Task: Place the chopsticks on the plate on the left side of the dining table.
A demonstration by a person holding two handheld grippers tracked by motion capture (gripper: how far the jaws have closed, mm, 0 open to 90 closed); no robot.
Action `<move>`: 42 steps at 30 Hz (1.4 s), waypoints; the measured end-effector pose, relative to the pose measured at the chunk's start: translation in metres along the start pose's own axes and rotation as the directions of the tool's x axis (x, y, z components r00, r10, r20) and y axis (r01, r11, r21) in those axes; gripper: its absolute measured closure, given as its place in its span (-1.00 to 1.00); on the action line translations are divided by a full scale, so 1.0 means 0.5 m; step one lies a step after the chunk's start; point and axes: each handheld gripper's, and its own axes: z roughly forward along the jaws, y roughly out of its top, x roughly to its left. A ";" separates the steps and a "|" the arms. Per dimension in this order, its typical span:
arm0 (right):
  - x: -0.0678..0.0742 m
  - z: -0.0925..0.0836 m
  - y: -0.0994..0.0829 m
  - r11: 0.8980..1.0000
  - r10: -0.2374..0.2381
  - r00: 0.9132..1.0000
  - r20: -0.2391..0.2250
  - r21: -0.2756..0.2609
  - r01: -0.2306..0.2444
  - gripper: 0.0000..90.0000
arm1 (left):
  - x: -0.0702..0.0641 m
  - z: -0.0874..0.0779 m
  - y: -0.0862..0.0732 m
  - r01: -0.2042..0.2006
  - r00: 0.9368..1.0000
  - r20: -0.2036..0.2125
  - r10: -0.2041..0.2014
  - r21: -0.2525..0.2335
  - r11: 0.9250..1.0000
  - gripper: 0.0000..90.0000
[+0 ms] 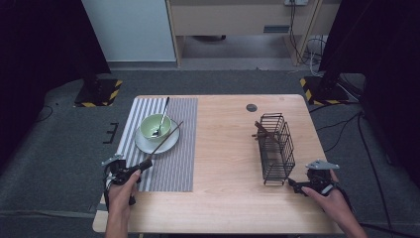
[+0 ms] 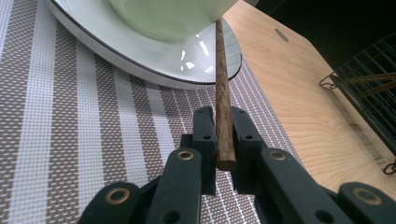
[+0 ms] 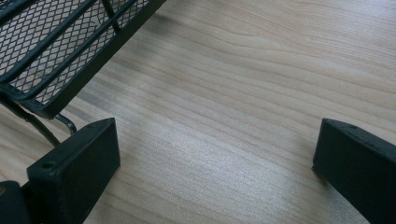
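A wooden chopstick [image 2: 222,93] is pinched between the jaws of the left gripper [image 2: 223,140] at its near end, above the striped placemat [image 1: 173,163]; its far end is laid across the rim of the white plate [image 1: 171,144], against the green bowl [image 1: 155,126]. A spoon [image 1: 161,117] is stood in the bowl. At the near right, the right gripper [image 3: 215,158] is held with jaws spread wide over the wooden table [image 1: 223,148], just beside the black wire basket [image 1: 276,148].

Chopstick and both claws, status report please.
Left claw shut on chopstick, far end against the green bowl on its plate. Right claw open, empty, beside wire basket. Nothing in the way.
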 end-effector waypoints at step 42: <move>0.001 -0.001 -0.001 1.000 0.002 1.000 -0.004 0.000 -0.002 -0.99 | 0.021 0.012 -0.007 0.009 0.997 -0.072 -0.005 0.046 0.999 0.75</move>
